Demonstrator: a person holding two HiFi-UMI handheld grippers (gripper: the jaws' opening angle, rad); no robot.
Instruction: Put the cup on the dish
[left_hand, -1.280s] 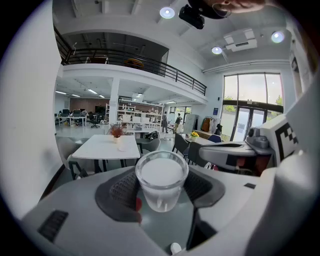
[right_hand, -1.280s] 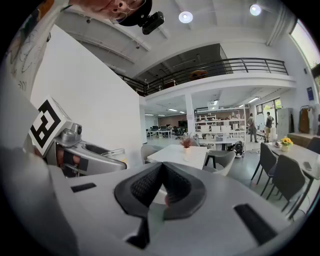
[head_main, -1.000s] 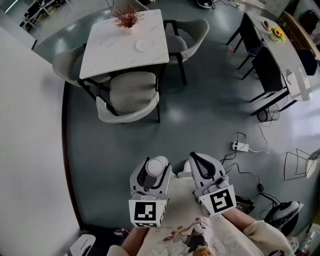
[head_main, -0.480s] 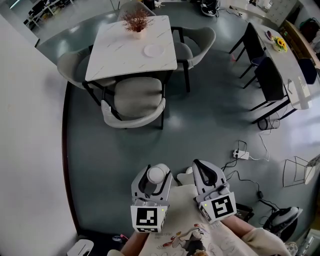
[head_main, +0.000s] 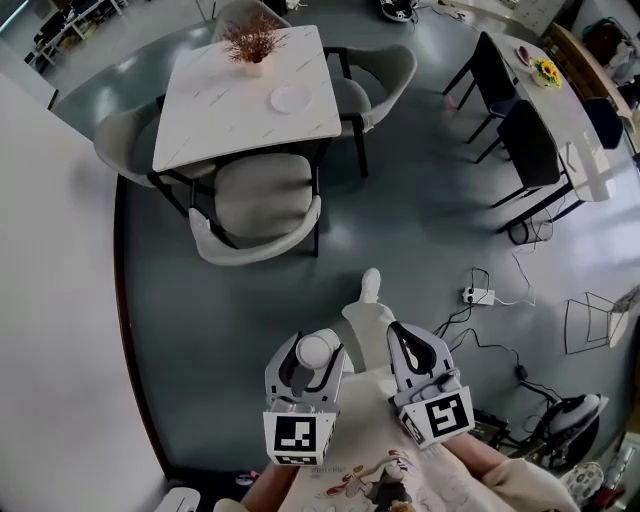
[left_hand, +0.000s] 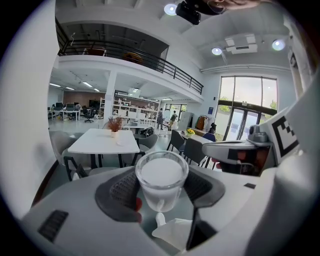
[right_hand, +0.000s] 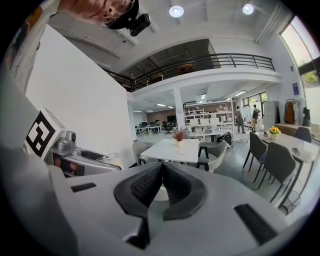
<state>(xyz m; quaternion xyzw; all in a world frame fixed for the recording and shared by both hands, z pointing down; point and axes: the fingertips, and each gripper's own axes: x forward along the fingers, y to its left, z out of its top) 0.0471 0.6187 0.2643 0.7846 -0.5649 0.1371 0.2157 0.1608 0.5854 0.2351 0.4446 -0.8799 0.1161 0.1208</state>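
A small clear cup (left_hand: 161, 181) with a white inside sits upright between the jaws of my left gripper (head_main: 314, 358), which is shut on it; it shows as a pale round top (head_main: 316, 349) in the head view. My right gripper (head_main: 412, 345) is held beside it, jaws closed together with nothing between them (right_hand: 161, 181). The white dish (head_main: 290, 98) lies on a white marble table (head_main: 215, 110) far ahead, right of a potted dried plant (head_main: 250, 42). The table (left_hand: 102, 142) is also in the left gripper view and the right gripper view (right_hand: 167, 149).
Grey chairs (head_main: 258, 205) ring the table, one on the near side. A second long table (head_main: 565, 110) with dark chairs stands at the right. A power strip and cables (head_main: 482, 294) lie on the grey floor. A white wall (head_main: 55, 330) runs along the left. A shoe (head_main: 368, 310) steps forward.
The view has shifted as the person walks; a foot has come forward above the grippers. The table sits slightly more to the left. Both grippers hold the same pose with the cup.
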